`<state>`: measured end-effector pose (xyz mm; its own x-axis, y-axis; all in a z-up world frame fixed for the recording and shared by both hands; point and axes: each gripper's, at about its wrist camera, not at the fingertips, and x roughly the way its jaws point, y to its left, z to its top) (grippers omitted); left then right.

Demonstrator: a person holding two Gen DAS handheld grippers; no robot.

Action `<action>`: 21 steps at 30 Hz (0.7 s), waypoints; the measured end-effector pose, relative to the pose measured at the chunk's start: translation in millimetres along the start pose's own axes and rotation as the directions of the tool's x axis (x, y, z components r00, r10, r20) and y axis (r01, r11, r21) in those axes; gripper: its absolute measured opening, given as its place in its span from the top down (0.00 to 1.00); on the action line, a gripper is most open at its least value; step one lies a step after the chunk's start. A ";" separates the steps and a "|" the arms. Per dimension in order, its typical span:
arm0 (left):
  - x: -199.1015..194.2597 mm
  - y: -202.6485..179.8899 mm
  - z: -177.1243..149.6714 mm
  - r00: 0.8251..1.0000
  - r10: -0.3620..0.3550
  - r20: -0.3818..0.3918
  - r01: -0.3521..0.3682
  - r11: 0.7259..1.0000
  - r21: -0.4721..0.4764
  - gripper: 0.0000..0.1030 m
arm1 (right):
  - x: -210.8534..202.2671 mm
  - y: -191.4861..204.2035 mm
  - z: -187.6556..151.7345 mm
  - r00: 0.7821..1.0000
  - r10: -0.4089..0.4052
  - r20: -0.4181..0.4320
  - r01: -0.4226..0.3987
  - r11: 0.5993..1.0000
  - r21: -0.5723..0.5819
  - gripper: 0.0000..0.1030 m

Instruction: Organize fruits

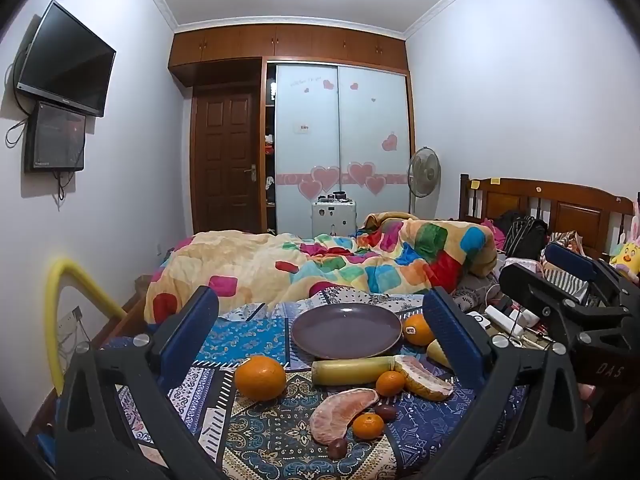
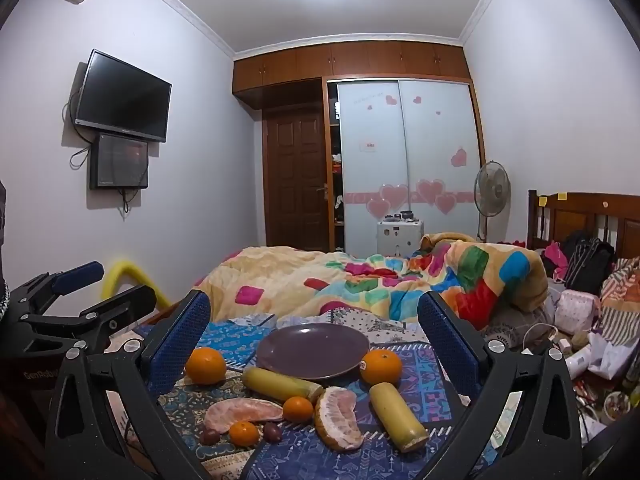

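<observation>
Purple and bare, the plate (image 2: 312,354) lies straight ahead of both pairs of fingers, beyond the fruit, which is all on the patterned cloth (image 2: 424,364) short of its near rim. Nearest that rim, a peeled banana piece (image 2: 282,384) lies crosswise to the fingers, its long axis running left to right. A second banana piece (image 2: 398,416) lies lengthwise, pointing back toward the right gripper (image 2: 314,340), toward its right-hand finger. Between them are a small tangerine (image 2: 298,408) and a pomelo segment (image 2: 338,418).

Both the right gripper and the left gripper (image 1: 320,330) stand fully wide and hold nothing.

I judge the right hand better placed for the lengthwise banana; the big orange (image 1: 260,378) lies toward the left gripper's left-hand finger, so suits the left hand.
</observation>
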<state>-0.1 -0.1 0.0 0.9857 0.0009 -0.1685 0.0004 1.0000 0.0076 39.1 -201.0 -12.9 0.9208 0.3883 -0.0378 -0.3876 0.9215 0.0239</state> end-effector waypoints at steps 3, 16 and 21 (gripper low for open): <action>-0.2 -0.6 0.1 1.000 0.002 0.002 -0.002 1.000 0.004 0.00 | -0.9 1.1 0.8 1.000 0.001 0.002 -0.001 1.000 -0.003 0.00; 0.0 -5.0 7.4 1.000 0.009 0.002 -0.009 1.000 0.009 0.00 | -2.6 2.1 1.8 1.000 0.005 0.007 -0.005 1.000 0.000 0.00; -2.8 -3.0 2.7 1.000 0.011 0.006 -0.011 1.000 0.015 0.00 | -2.0 1.6 1.6 1.000 0.005 0.006 -0.005 1.000 0.001 0.00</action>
<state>-2.4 -3.2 3.2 0.9867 0.0121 -0.1624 -0.0083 0.9997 0.0239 36.7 -200.3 -11.2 0.9192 0.3926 -0.0315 -0.3919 0.9197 0.0250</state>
